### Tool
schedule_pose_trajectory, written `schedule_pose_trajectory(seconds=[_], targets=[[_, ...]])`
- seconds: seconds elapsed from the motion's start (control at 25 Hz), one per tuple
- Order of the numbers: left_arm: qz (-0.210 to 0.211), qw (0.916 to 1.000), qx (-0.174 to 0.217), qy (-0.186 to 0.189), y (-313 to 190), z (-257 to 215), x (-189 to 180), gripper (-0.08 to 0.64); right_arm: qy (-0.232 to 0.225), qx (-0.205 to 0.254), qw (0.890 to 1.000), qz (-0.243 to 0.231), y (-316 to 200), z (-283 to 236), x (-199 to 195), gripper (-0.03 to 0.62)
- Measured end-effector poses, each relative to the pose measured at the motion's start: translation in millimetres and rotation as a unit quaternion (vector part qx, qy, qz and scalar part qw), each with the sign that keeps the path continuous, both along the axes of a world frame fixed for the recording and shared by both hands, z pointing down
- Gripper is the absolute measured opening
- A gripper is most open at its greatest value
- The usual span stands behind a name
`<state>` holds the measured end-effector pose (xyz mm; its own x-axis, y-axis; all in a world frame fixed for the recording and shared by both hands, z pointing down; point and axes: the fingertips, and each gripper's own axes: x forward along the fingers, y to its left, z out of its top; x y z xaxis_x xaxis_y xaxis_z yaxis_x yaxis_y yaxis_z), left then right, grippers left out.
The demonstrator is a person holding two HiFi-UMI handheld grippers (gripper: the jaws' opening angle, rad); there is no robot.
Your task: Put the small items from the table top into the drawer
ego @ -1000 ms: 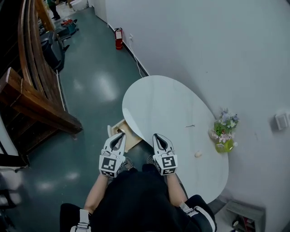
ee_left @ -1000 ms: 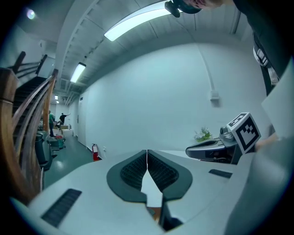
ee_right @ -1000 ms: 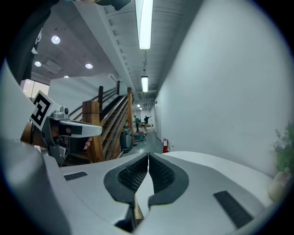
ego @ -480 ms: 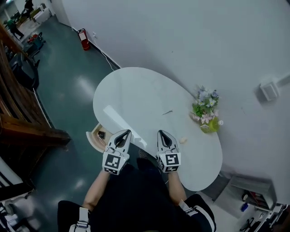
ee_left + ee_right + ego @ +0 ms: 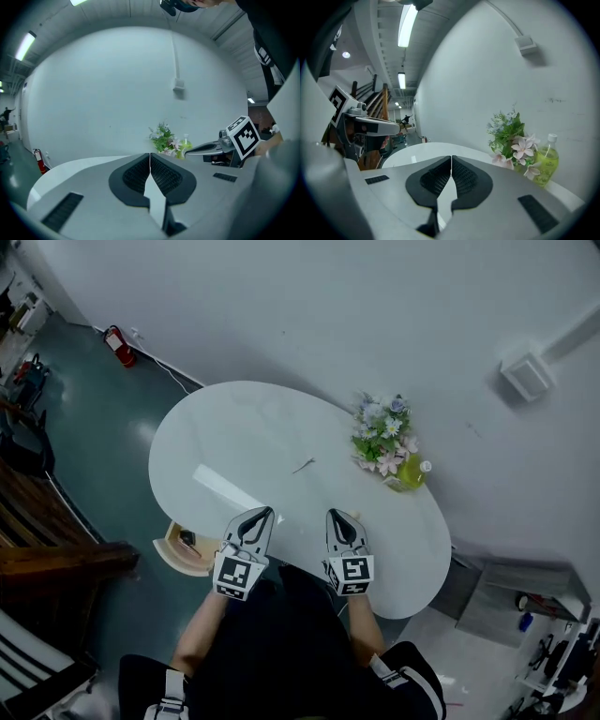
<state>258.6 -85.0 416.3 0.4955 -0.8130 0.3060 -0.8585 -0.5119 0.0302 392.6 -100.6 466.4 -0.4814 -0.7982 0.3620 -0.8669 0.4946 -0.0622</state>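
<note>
A white oval table (image 5: 234, 442) stands ahead of me. On it lies a thin small item (image 5: 303, 466), and a bunch of flowers (image 5: 380, 432) in a green bottle (image 5: 410, 472) stands near the wall. An open wooden drawer (image 5: 178, 554) juts out under the table's left end, with a dark item (image 5: 187, 538) inside. My left gripper (image 5: 260, 516) and right gripper (image 5: 337, 517) hover side by side over the near table edge. Both are shut and empty. The left gripper (image 5: 150, 157) in its own view has its pads together, as does the right gripper (image 5: 451, 160).
A red fire extinguisher (image 5: 119, 345) stands by the wall at the far left. Wooden stairs (image 5: 56, 559) rise at the left beyond the drawer. A low shelf (image 5: 506, 592) sits at the table's right end, and a white box (image 5: 525, 376) is mounted on the wall.
The view and both grippers have swung to the right. The table now lies straight ahead and the drawer has shifted to the left. Both grippers stay shut and side by side.
</note>
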Motion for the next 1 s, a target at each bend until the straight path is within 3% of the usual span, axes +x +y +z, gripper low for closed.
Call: schedule_pose_trajectory(seconds=[0.52,1.0], targets=[[0.036,0.9981,-0.050,-0.004,-56,49,54,0.021,-0.004,-0.038,0.999,0.025,-43,42,44,0.032],[0.103,0.9910,-0.085,-0.004,-70,87,111,0.021,-0.006,-0.071,0.994,0.083,-44,81,90,0.032]])
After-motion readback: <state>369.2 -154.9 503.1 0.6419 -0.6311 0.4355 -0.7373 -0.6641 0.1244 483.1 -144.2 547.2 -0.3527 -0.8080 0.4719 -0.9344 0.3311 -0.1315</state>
